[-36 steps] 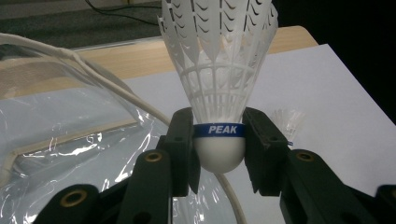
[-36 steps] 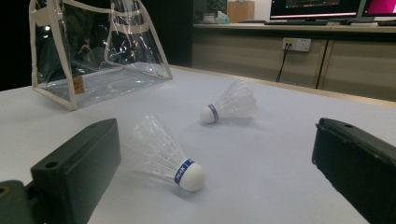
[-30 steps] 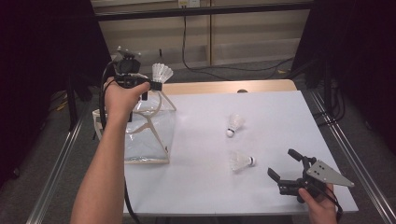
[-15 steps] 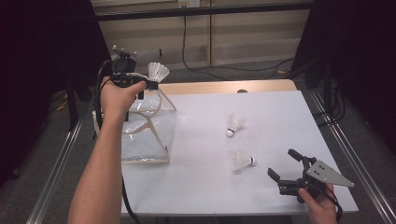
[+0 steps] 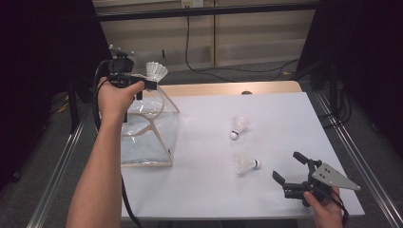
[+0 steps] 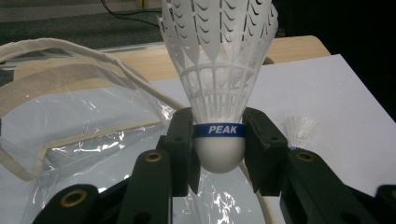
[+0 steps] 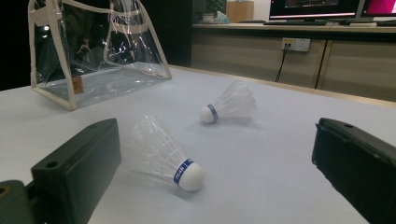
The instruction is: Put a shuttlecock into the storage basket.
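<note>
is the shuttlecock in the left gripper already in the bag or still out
Out. The left gripper clamps the shuttlecock at its cork, feathers up, above the clear bag.

The word "PEAK" stands in white capitals on the blue band around the white rounded cork of the white plastic-feathered shuttlecock (image 6: 218,93) at the centre of the left gripper view. In the right gripper view, the nearer translucent white shuttlecock (image 7: 166,154), lying at lower centre, carries white lettering on its blue band too, but only part shows and it is too small to read. Nothing else is legible.
</note>
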A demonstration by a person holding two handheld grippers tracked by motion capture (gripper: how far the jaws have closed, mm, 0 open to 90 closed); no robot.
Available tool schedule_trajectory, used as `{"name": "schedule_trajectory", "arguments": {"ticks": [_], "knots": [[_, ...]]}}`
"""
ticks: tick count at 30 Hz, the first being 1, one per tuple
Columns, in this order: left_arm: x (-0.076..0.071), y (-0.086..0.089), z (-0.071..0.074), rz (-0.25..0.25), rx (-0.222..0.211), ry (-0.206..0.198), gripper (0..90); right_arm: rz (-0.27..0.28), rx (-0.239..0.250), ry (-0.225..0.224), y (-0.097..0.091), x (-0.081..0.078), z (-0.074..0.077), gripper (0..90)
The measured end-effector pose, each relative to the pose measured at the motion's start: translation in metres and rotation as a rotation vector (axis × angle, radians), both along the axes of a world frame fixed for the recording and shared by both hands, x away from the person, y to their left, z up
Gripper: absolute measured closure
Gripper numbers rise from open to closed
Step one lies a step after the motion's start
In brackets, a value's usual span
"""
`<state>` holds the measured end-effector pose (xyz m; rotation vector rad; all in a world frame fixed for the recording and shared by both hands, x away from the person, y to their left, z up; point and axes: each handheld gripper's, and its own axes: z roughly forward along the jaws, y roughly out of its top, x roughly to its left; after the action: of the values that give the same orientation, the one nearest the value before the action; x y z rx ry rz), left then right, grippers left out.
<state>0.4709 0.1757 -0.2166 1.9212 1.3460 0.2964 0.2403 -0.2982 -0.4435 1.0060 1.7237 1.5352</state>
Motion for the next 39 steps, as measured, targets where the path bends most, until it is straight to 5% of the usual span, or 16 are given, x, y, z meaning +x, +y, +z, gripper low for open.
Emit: {"name": "schedule_trajectory", "arguments": {"ticks": [39], "knots": [[0.0,0.02,-0.002,0.066,0.018,-0.004,65.4,-0.002,0.001,0.003,0.0,0.0,0.0,1.2]]}}
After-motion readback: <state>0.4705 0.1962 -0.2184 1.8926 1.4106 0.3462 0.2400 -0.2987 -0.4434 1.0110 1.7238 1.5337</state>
